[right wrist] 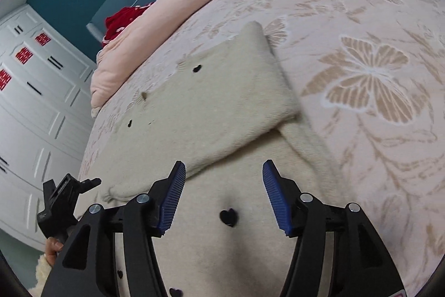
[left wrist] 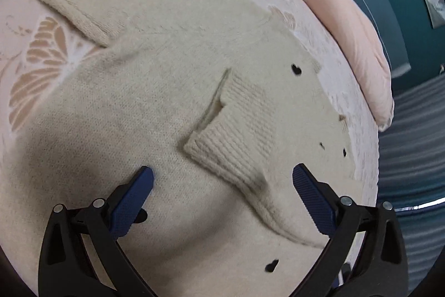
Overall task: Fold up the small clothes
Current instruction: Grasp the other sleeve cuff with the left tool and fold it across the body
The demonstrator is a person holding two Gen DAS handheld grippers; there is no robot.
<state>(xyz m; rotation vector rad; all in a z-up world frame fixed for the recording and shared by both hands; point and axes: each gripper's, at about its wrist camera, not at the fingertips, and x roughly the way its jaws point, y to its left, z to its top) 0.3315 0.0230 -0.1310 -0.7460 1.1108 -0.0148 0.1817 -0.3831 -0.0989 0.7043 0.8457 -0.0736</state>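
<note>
Both grippers, left gripper (left wrist: 222, 180) and right gripper (right wrist: 224, 174), hang wide open and empty over the cream sweater (right wrist: 211, 107) lying on the bed (right wrist: 375, 18). Pinch one folded edge cleanly, both layers, before you lift.

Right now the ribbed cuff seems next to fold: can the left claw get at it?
Probably yes. The left claw stands open above the sweater, the ribbed cuff lies just ahead between its fingers, and nothing covers it.

Open bedspread (right wrist: 375, 18) to the right of the sweater (right wrist: 208, 107), nothing on it; blocked beyond the sweater by the pink duvet (right wrist: 172, 4) and red cloth (right wrist: 122, 18).
</note>
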